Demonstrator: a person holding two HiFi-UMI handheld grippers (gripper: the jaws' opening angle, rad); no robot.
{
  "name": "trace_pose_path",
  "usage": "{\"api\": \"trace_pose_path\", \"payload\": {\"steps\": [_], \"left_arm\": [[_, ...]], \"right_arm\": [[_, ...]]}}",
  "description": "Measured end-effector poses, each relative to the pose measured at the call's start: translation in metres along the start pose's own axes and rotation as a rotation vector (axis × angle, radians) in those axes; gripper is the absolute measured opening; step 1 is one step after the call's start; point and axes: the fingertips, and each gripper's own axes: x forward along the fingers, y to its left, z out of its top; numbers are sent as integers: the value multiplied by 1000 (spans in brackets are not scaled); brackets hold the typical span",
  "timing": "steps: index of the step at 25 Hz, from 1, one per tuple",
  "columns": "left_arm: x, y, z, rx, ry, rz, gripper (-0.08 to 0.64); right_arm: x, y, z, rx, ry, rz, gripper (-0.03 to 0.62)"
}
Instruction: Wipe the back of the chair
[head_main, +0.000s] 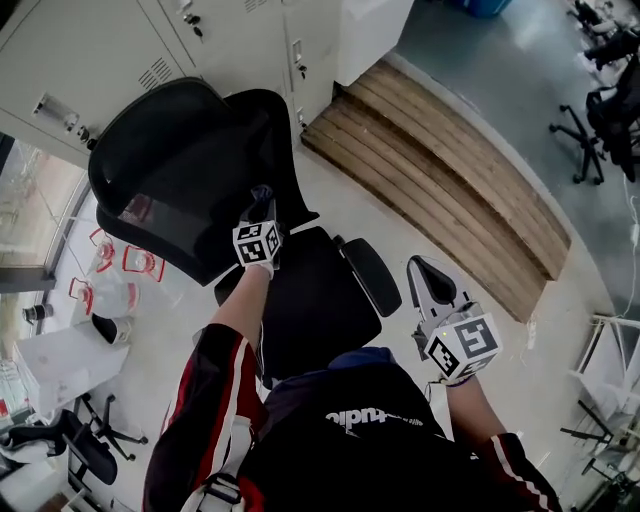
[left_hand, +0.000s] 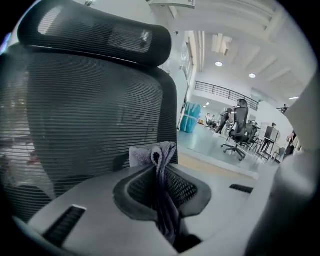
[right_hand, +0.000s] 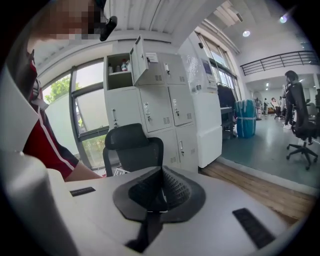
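Observation:
A black mesh office chair (head_main: 190, 170) stands below me, its backrest (left_hand: 85, 115) filling the left gripper view. My left gripper (head_main: 262, 205) is shut on a grey cloth (left_hand: 156, 156) and sits at the lower right part of the backrest, close to the mesh. The cloth (head_main: 262, 200) sticks up between the jaws. My right gripper (head_main: 428, 285) hangs to the right of the seat (head_main: 310, 300), away from the chair, shut with nothing in it. In the right gripper view the chair (right_hand: 132, 147) stands some way off.
Grey lockers (head_main: 120, 50) stand behind the chair, and a wooden step (head_main: 440, 180) runs along the right. Papers and red-marked items (head_main: 110, 280) lie on the floor at left, by another chair's base (head_main: 80, 440). More office chairs (head_main: 600, 110) are far right.

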Motion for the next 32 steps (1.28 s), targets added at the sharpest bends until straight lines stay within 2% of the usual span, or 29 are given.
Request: {"api": "trace_pose_path", "payload": {"steps": [7, 11, 15, 21, 26, 32], "left_arm": [[39, -53, 10, -30, -2, -82, 57], [41, -88, 26, -32, -27, -161, 57], [16, -111, 51, -19, -84, -226, 57], [-61, -108, 98, 30, -181, -238, 57], [-155, -83, 120, 82, -227, -183, 57], [-278, -35, 133, 71, -275, 1, 57]], "right_arm": [[-14, -26, -4, 33, 13, -75, 14], [-14, -25, -4, 32, 12, -70, 14], [-9, -12, 4, 19, -6, -26, 14], [8, 33, 24, -26, -39, 102, 14], [25, 89, 43, -62, -67, 236, 14], [42, 159, 54, -118, -78, 384, 14]]}}
